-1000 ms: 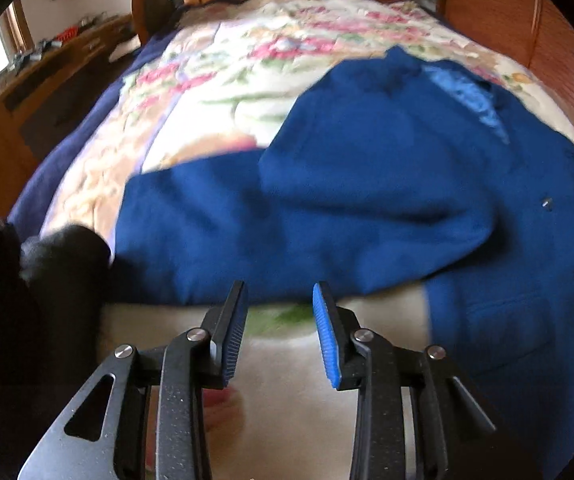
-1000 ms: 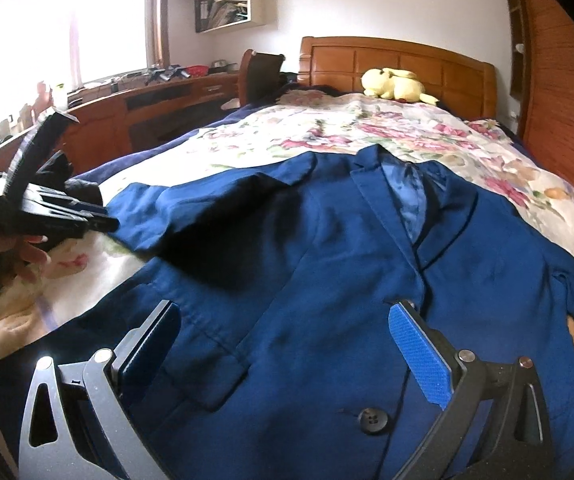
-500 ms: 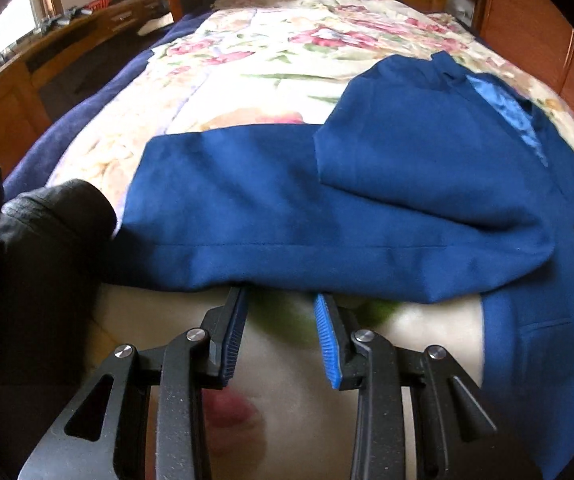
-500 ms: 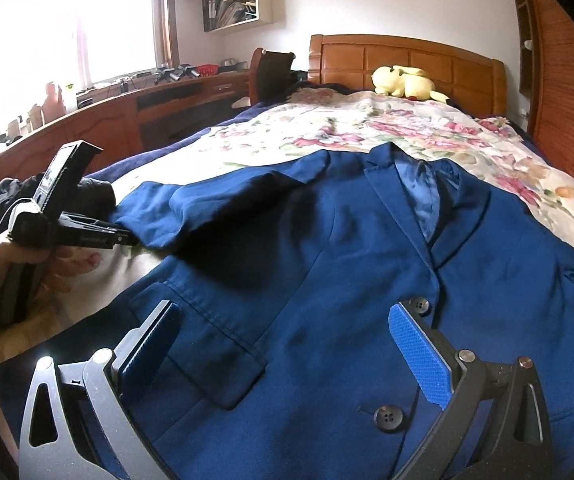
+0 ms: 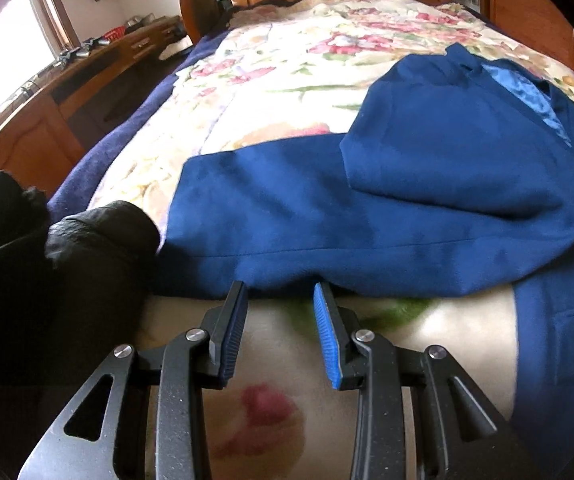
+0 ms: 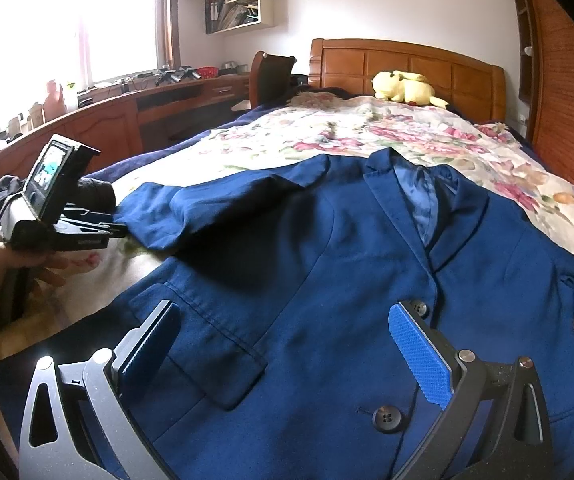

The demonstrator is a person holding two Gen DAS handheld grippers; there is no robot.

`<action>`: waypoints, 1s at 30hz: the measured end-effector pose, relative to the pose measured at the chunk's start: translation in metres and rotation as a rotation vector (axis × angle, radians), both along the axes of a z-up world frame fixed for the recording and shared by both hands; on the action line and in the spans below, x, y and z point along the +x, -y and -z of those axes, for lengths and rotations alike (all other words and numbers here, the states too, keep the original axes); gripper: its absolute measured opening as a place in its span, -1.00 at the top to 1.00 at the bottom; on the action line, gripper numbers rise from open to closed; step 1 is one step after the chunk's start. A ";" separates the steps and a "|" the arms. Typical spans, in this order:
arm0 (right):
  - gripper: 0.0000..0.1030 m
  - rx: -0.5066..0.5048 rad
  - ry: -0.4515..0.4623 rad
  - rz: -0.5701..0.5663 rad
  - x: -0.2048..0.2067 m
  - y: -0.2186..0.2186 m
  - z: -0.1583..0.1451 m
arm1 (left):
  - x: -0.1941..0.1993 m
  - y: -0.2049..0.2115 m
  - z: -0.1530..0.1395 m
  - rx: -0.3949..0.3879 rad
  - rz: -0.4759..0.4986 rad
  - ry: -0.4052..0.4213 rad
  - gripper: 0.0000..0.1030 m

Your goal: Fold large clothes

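A blue suit jacket [image 6: 327, 272] lies front up on the floral bedspread [image 6: 359, 136], collar toward the headboard. Its left sleeve [image 5: 327, 216] lies out to the side, across the bed. My left gripper [image 5: 279, 300] is open, its fingertips at the near edge of that sleeve; nothing is between the pads. It also shows in the right wrist view [image 6: 117, 232], low at the sleeve's cuff. My right gripper [image 6: 283, 344] is wide open and empty, above the jacket's lower front near the pocket flap and buttons.
A black garment [image 5: 67, 264] lies at the bed's left edge, next to the sleeve. A yellow plush toy [image 6: 403, 88] sits by the wooden headboard [image 6: 407, 60]. A wooden desk [image 6: 107, 120] runs along the left, a wooden wall panel [image 6: 563, 80] along the right.
My left gripper has moved in closer and lower to the sleeve's near edge. The right gripper has held nearly still above the jacket front.
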State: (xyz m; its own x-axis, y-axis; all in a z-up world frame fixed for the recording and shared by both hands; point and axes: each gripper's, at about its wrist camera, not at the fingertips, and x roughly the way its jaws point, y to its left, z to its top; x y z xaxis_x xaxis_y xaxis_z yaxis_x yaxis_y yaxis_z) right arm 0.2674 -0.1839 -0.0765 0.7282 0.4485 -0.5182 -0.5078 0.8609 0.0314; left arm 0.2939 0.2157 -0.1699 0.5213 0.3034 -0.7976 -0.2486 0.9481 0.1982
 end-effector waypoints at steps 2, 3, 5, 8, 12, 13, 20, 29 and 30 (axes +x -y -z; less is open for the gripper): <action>-1.00 -0.001 -0.001 0.000 0.000 0.001 0.000 | 0.007 -0.002 0.006 -0.005 0.020 -0.020 0.32; -1.00 0.000 -0.002 0.000 0.000 0.001 0.001 | 0.008 -0.002 0.007 0.002 0.026 -0.027 0.32; -1.00 0.002 -0.004 0.000 0.001 0.001 0.000 | 0.011 -0.002 0.007 0.015 0.041 -0.030 0.32; -1.00 0.003 -0.010 -0.002 0.002 0.001 0.002 | 0.021 -0.001 0.009 0.053 0.078 -0.052 0.32; -1.00 0.000 -0.013 -0.003 0.003 0.000 0.002 | 0.035 0.000 0.014 0.085 0.119 -0.072 0.32; -1.00 0.001 -0.012 -0.002 0.003 0.001 0.002 | 0.036 -0.001 0.014 0.084 0.124 -0.070 0.36; -1.00 -0.006 -0.002 0.003 0.001 0.002 -0.001 | 0.042 0.003 -0.010 0.004 0.107 -0.025 0.91; -1.00 -0.010 0.045 0.057 -0.006 0.030 -0.018 | 0.035 0.098 -0.106 -0.054 0.279 0.171 0.92; -1.00 -0.011 0.051 0.071 -0.005 0.037 -0.021 | 0.034 0.108 -0.113 -0.062 0.298 0.183 0.92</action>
